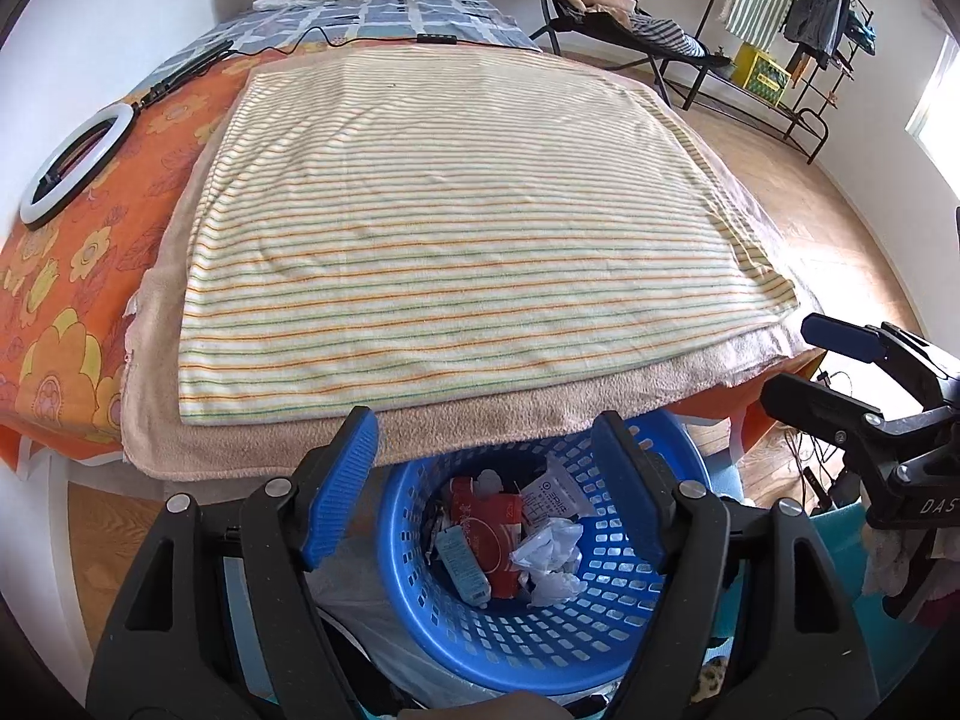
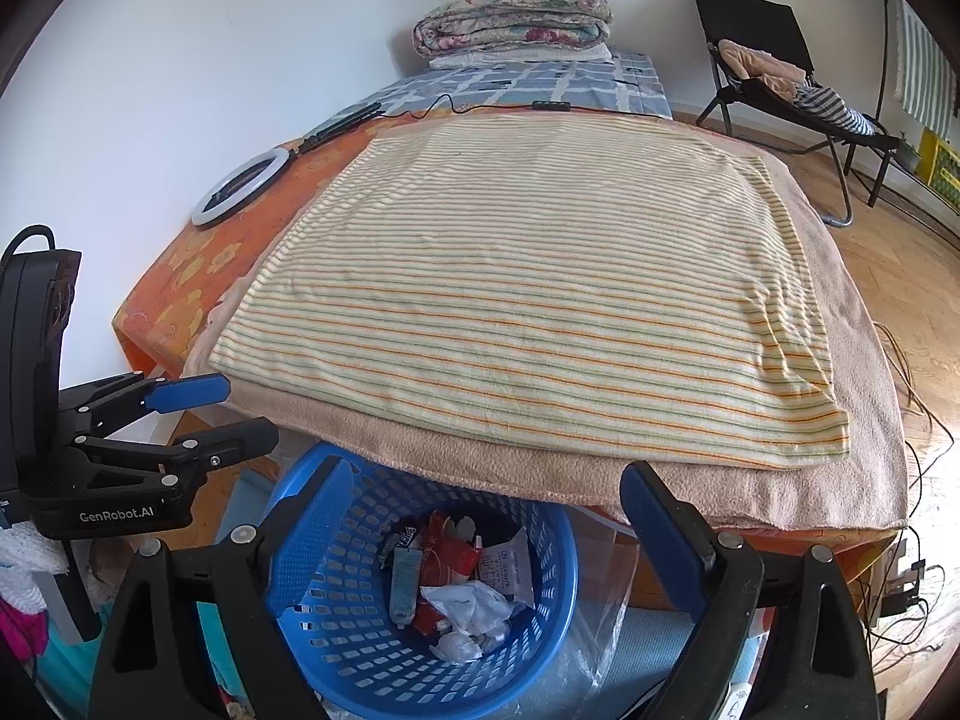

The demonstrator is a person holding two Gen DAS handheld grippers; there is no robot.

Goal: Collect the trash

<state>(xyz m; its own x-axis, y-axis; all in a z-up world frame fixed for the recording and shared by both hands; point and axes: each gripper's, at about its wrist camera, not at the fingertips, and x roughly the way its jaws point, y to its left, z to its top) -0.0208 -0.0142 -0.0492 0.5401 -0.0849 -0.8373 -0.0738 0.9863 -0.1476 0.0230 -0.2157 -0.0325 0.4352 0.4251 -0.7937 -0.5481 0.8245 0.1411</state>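
Both claws are held spread and empty above the blue basket (image 1: 540, 618): left claw (image 1: 486, 492), right claw (image 2: 486, 546). Trash (image 1: 510, 540) is piled inside it at 6 o'clock; a pale tube (image 2: 405, 585) lies with its long axis toward 12, below the bed's striped towel (image 1: 456, 240).

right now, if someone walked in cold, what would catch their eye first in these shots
The big striped towel spread flat across the bed dominates both views, lying on a beige blanket over an orange flowered sheet. Just below the bed's near edge sits a bright blue basket holding crumpled paper and wrappers. Both pairs of jaws stand open and empty above it.
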